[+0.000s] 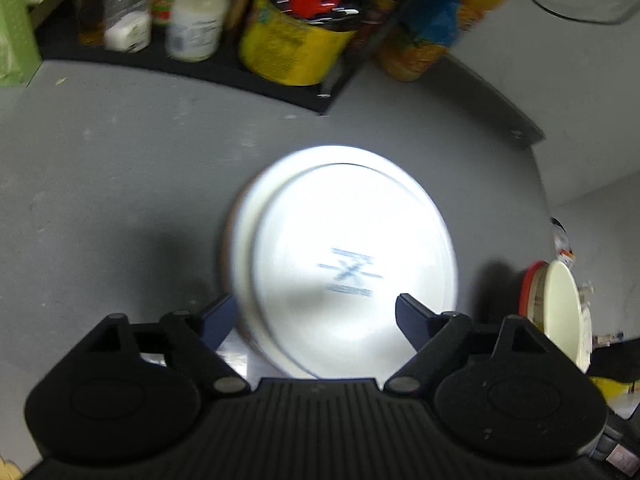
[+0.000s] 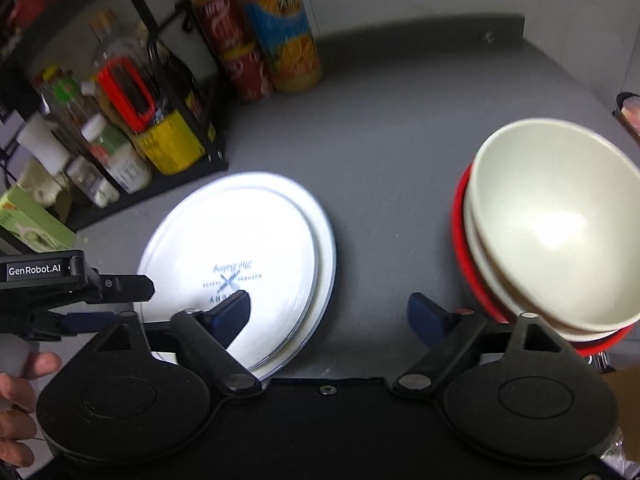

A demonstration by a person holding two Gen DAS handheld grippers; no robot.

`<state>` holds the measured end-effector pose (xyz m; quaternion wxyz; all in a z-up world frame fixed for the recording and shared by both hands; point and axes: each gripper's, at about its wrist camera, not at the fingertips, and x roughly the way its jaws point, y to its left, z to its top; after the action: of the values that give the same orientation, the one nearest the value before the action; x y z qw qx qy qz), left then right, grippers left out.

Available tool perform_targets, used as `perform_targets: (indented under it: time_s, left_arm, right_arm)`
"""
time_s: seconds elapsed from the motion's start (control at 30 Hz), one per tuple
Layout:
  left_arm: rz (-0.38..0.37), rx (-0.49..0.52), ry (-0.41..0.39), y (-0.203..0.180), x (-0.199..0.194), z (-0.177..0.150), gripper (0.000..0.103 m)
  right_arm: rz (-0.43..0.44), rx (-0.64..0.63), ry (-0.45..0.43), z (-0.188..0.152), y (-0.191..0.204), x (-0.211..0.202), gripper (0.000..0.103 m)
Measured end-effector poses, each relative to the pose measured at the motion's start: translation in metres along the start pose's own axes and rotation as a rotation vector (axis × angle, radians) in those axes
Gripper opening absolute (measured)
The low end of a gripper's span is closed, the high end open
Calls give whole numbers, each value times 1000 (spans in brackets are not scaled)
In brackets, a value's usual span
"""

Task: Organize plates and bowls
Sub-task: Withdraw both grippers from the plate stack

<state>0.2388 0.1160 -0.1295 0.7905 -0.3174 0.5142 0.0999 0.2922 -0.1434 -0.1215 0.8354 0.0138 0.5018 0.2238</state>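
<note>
A stack of white plates (image 1: 344, 256) with a blue logo on the top one lies on the grey table. My left gripper (image 1: 316, 312) hovers above its near edge, open, nothing between the blue pads. The same plate stack (image 2: 240, 264) shows in the right wrist view at lower left. My right gripper (image 2: 330, 312) is open above the bare table between the plates and a stack of cream bowls (image 2: 560, 224) resting in a red bowl (image 2: 464, 256). The left gripper (image 2: 116, 300) enters that view from the left edge, over the plates' rim.
A black rack (image 2: 192, 128) with jars, bottles and a yellow tin (image 1: 288, 52) stands behind the plates. Cola cans (image 2: 236, 52) and an orange juice bottle (image 2: 284, 28) stand at the back. The bowl stack (image 1: 560, 312) is right of the plates. A hand (image 2: 20, 400) shows lower left.
</note>
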Motion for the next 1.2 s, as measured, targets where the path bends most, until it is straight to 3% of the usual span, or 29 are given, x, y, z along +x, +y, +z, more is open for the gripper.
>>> perform_targets:
  time_s: [0.27,0.43,0.57,0.73,0.83,1.2]
  left_arm:
    - [-24,48,-38,-49,-10,-10,89]
    - [-23,67,-72,-75,-14,-12,89]
    - [-19,80,-103,-96,-16,-13,89]
    - [-21,58,-110,-115,-12,-16,89]
    - [11,79,-123,-128,-9,-18,89]
    - [22,142,-115,-171,16,-28,89]
  right_arm:
    - [33,0,-73,14,-28,-37,97]
    - [-18,-29,-82,22,-47,-53,98]
    - [-5,-45,-104,26,-65,-65,98]
    - [21,-23,-103,29,-91,-73,98]
    - [22,-18,-106,31,-106,-76,98]
    - [19,41,-103,34,-156,-77,98]
